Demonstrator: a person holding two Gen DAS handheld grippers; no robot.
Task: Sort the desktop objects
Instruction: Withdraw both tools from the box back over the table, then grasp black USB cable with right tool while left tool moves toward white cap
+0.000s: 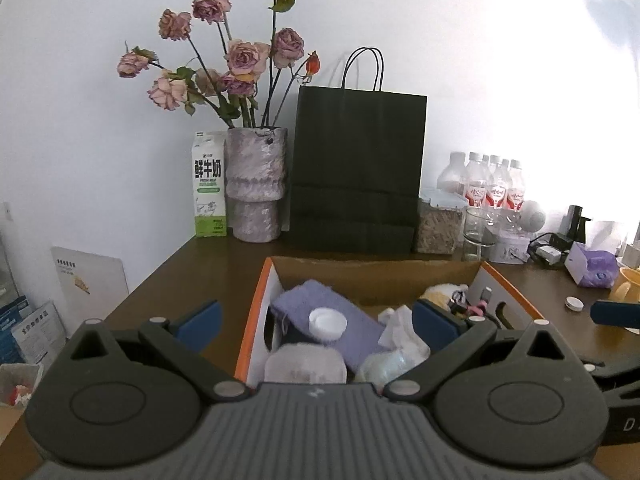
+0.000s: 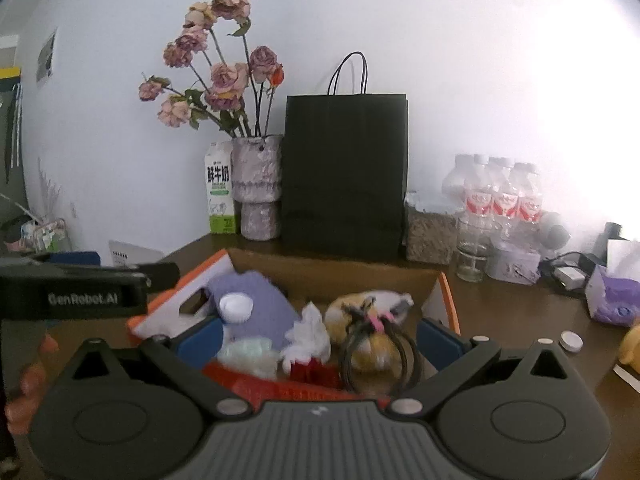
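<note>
Orange-edged cardboard box (image 1: 256,312) near table's front edge, holding purple cloth (image 1: 340,320), white-capped bottle (image 1: 316,356), plush toy (image 2: 360,312).

— Lower half of the cardboard box (image 1: 260,312) blocked by the left gripper (image 1: 316,320) body; near wall out of sight in the left wrist view.
— Same in the right wrist view: front of the box (image 2: 444,292) covered, contents smeared by blur. Plush toy (image 2: 376,304) soft-edged, dark cable loop (image 2: 380,356) over it, possibly a hair tie bundle.
— White-capped bottle (image 1: 316,356) cut by the gripper housing at bottom centre.
— Mug (image 1: 624,284) sliced off at right edge. Other gripper's blue pad (image 1: 616,314) likewise cropped.
— Water bottles (image 2: 500,196) washed out by glare at right; labels unreadable.
— Fingers (image 2: 28,384) at lower left blurred, mostly out of frame.
</note>
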